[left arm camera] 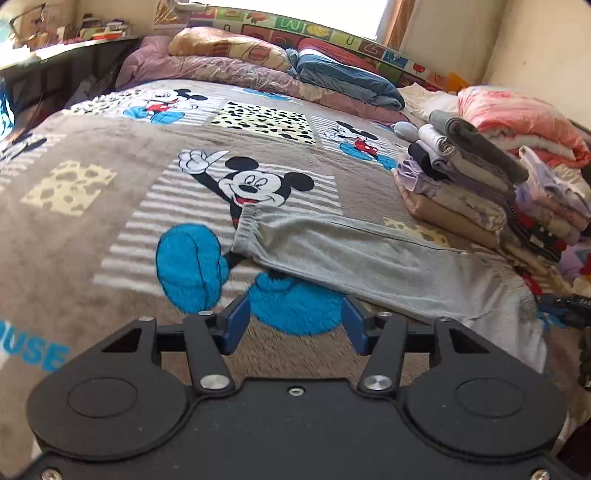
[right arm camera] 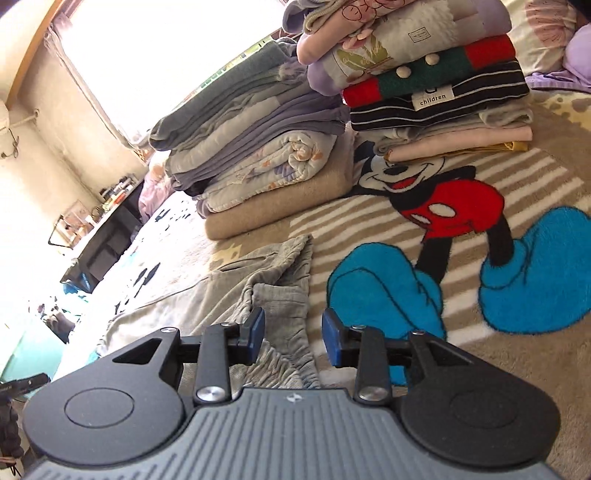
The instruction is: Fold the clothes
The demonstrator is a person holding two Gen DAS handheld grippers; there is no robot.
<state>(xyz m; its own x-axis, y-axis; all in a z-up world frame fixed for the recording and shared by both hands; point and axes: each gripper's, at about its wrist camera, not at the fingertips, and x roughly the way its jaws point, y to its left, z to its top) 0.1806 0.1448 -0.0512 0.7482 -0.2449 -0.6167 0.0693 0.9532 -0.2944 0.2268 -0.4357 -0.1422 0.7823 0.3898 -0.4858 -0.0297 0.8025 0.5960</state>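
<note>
Grey trousers (left arm camera: 354, 254) lie stretched flat across the middle of the cartoon-mouse blanket (left arm camera: 92, 229), elastic waistband (right arm camera: 291, 258) bunched near the right gripper (right arm camera: 293, 341). Both grippers stand open and empty, the left gripper (left arm camera: 295, 328) over bare blanket. Folded stacks (left arm camera: 461, 184) line the bed's right edge; pillows (left arm camera: 229, 48) sit below the window.

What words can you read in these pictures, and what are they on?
"children": white label on the striped folded garment.
"USE": blue letters on the cartoon blanket, cut off at the edge.
Big letters on the colourful wall panel: too blurred to read surely.
Small tag on the cream garment: too small.
</note>
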